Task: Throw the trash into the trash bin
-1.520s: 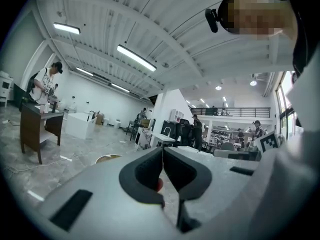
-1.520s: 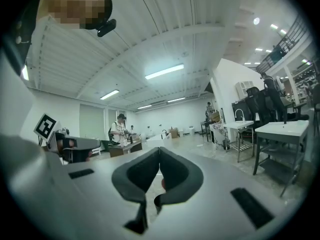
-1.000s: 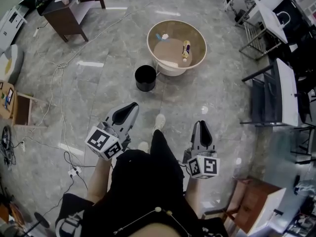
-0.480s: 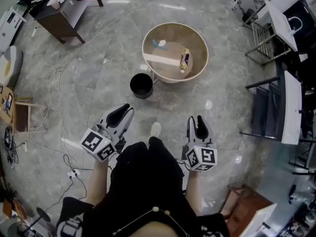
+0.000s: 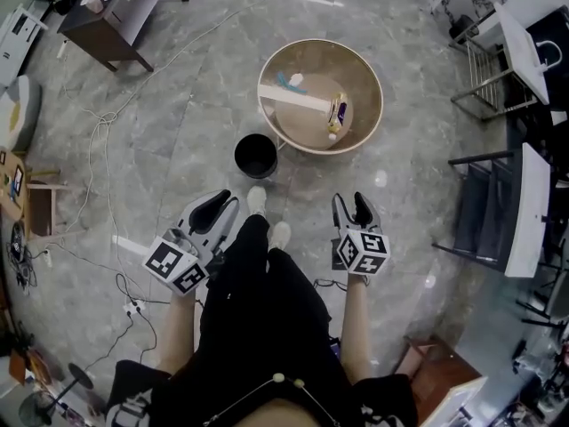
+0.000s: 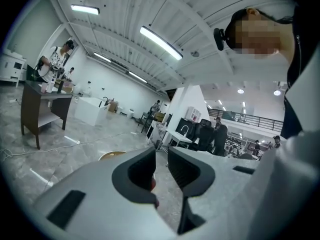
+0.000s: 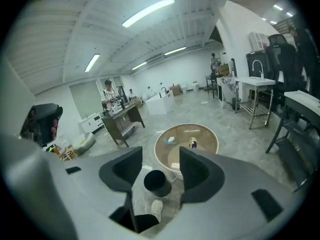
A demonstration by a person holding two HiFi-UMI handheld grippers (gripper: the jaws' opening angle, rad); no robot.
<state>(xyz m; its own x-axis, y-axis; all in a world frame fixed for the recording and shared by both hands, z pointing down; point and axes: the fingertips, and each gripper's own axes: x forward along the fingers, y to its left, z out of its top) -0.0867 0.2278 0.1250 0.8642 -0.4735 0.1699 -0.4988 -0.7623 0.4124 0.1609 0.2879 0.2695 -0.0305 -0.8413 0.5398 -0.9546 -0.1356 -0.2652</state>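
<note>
Grey marble floor (image 5: 178,105), cables trailing at its left. Trash lies on the round beige table (image 5: 307,60): 1 bottle (image 5: 336,112) on its side, 1 blue scrap (image 5: 283,82) and 1 white scrap (image 5: 298,78) near each other. The black trash bin (image 5: 256,155) stands just beside the table's near edge. The left gripper (image 5: 218,201) and right gripper (image 5: 351,205) flank the person's legs. Both sets of jaws have just been opening and stand apart, the left narrowly, the right wider, with nothing between them.

Black clothes (image 5: 267,327), grey left gripper (image 5: 222,200), grey right gripper (image 5: 349,204)
</note>
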